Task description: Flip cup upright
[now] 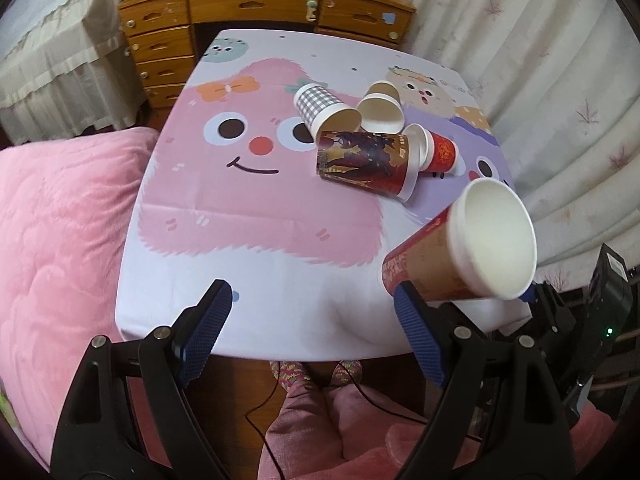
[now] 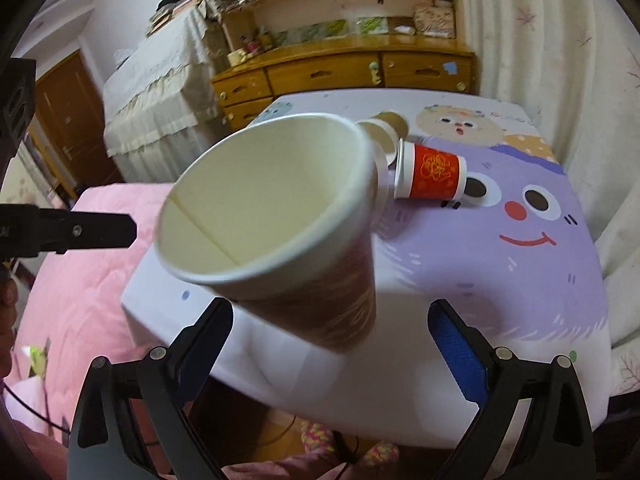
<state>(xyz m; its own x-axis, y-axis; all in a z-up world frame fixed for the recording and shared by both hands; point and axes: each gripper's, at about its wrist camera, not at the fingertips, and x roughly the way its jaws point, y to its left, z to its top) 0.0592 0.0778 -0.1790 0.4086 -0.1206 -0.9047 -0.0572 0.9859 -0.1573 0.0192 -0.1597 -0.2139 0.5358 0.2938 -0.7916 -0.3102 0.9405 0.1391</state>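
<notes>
Jaws of the left gripper (image 1: 312,292) stand spread wide with nothing between them, hanging over the near edge of the table (image 1: 260,264). The right gripper (image 2: 330,312) is spread just as wide. The cup (image 2: 264,200) sits in the gap between its fingers, base toward the gripper and mouth tipped up toward ten o'clock, but neither pad visibly touches it. Its brown side is blurred, and I cannot tell what is bearing it.

From the left wrist, that same cup shows at four o'clock, by the table's near right corner, with its white mouth facing up and away and its base just beside the left gripper's right finger.

Past the middle of the table, at about one o'clock, four more cups lie on their sides in a loose cluster. The dark printed cup (image 1: 364,160) is nearest. The small red cup (image 1: 440,154) is at its right, rim against rim. The checked cup (image 1: 320,104) and the plain cup (image 1: 380,108) are behind, touching each other.

A pink blanket (image 1: 60,220) lies at nine o'clock off the table. A wooden desk (image 1: 256,4) stands at twelve, against the far edge, and curtains (image 1: 540,80) hang at two.
</notes>
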